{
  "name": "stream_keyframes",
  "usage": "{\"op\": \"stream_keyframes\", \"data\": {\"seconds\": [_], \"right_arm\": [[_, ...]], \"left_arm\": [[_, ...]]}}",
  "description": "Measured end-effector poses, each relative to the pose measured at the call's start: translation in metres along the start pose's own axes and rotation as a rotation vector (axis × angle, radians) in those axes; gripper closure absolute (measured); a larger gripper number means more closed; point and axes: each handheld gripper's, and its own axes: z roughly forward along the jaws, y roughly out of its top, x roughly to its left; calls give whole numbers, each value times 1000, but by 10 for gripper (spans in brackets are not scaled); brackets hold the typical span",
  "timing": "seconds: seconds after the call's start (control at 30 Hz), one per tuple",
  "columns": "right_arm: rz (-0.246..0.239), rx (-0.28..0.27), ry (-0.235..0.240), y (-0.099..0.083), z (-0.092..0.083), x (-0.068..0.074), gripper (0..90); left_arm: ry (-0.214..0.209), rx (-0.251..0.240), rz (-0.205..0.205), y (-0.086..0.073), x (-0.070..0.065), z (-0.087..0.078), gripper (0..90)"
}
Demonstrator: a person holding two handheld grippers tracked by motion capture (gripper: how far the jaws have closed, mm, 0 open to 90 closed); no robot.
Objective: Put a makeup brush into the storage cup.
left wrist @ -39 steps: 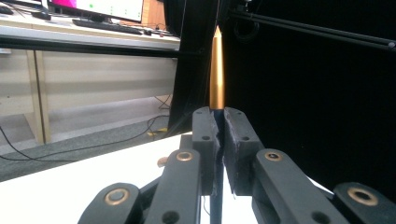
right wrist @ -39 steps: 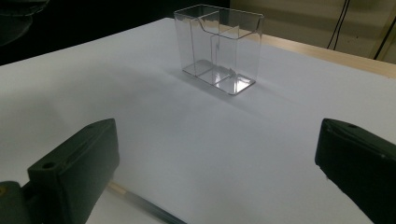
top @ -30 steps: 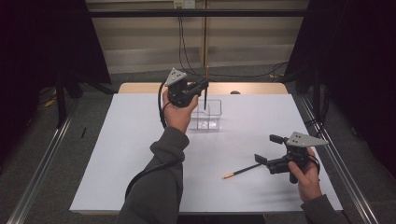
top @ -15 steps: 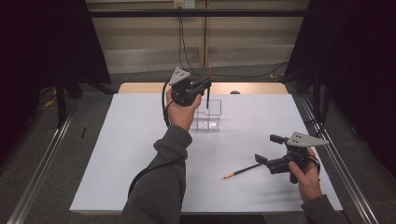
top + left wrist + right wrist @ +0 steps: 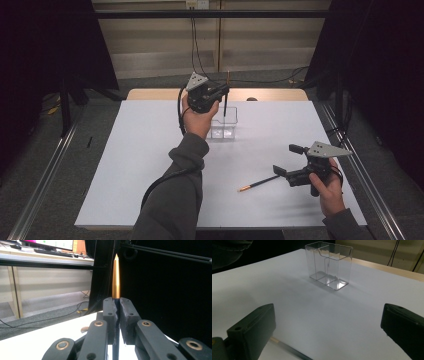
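Note:
A clear plastic compartment holder (image 5: 223,126) stands upright at the far middle of the white table (image 5: 140,165); the right gripper view has it ahead (image 5: 329,265). My left gripper (image 5: 224,91) hangs just above it, shut on a black pen (image 5: 225,107) held upright. In the left gripper view its gold tip (image 5: 115,277) points up out of the closed jaws (image 5: 117,302). My right gripper (image 5: 286,159) rests low at the near right, open (image 5: 328,315), with nothing between the jaws. A second black pen (image 5: 257,184) with a gold tip lies on the table just left of it (image 5: 289,350).
A wooden strip (image 5: 280,94) runs along the table's far edge. Metal rails (image 5: 360,185) flank the table left and right. Cables (image 5: 194,45) hang behind the far edge. Dark curtains stand at both sides.
My left gripper has drifted slightly to the right with the pen, staying over the clear holder. The right gripper and the pen on the table have not moved.

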Motion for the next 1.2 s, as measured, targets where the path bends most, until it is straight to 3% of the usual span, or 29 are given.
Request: {"op": "stream_keyframes", "data": {"seconds": [0.13, 0.23, 0.27, 0.3, 0.57, 0.63, 0.67, 0.8, 0.83, 0.9, 1.07, 1.2], "right_arm": [[3, 0, -1, 0, 0, 0, 0], [2, 1, -1, 0, 0, 0, 0], [3, 1, 1, 0, 0, 0, 0], [4, 1, 3, 0, 0, 0, 0], [2, -2, 4, 0, 0, 0, 0], [2, -2, 3, 0, -1, 0, 0], [2, -2, 3, 0, -1, 0, 0], [2, -4, 2, 0, -1, 0, 0], [1, -5, 3, 0, -1, 0, 0], [-2, -5, 5, 0, -1, -1, 0], [0, -7, 6, 0, -1, 0, 0], [-1, -7, 8, 0, -1, 0, 0]], "left_arm": [[-5, 13, 18, -1, 1, 2, 838], [-2, 15, 13, -3, 1, 4, 838], [-2, 4, -6, -3, 0, 5, 838], [2, 16, 18, -3, 1, 5, 839], [18, 14, 4, -8, 0, 10, 838], [16, 32, 26, -9, 2, 10, 838], [16, 16, 10, -10, 1, 11, 838], [13, 23, 22, -13, 2, 12, 838], [12, 6, -3, -13, 1, 13, 838], [20, 33, 23, -13, 2, 12, 838], [7, 15, 6, -15, 0, 15, 838], [5, 23, 27, -15, 0, 16, 838]]}}
